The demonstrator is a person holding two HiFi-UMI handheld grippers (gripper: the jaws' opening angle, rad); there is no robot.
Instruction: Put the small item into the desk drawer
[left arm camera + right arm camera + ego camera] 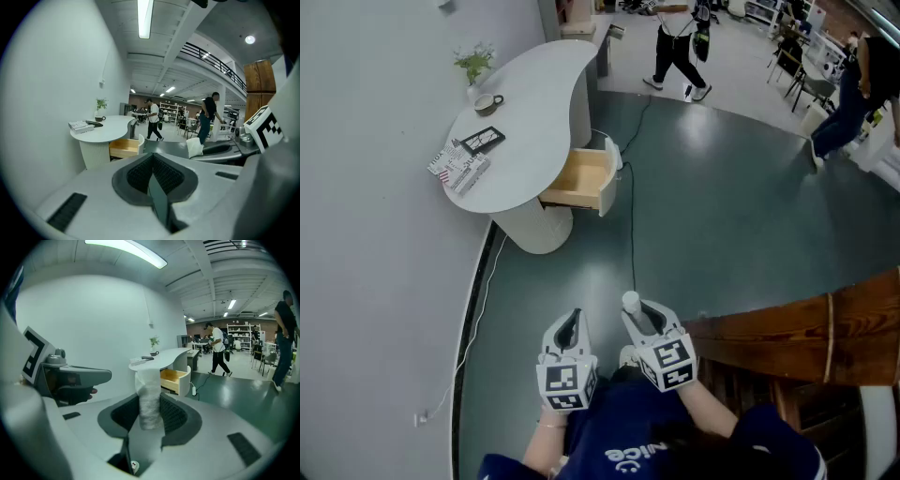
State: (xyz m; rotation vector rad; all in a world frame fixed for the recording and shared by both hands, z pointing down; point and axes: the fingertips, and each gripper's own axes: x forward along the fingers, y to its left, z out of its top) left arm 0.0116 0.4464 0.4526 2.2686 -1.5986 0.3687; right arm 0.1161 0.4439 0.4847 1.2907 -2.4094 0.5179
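Currently, small item (149,380), white cylinder, long axis along the fingers, clamped by the right gripper (150,404); open drawer (581,178) well apart, ahead and leftward under the surface (530,108); left gripper (152,164) fingers together, empty.

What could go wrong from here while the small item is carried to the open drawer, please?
The white item stands well beyond the jaws of the right hand-held gripper, so it may slip. A cable lies on the floor towards the drawer: a possible trip hazard.
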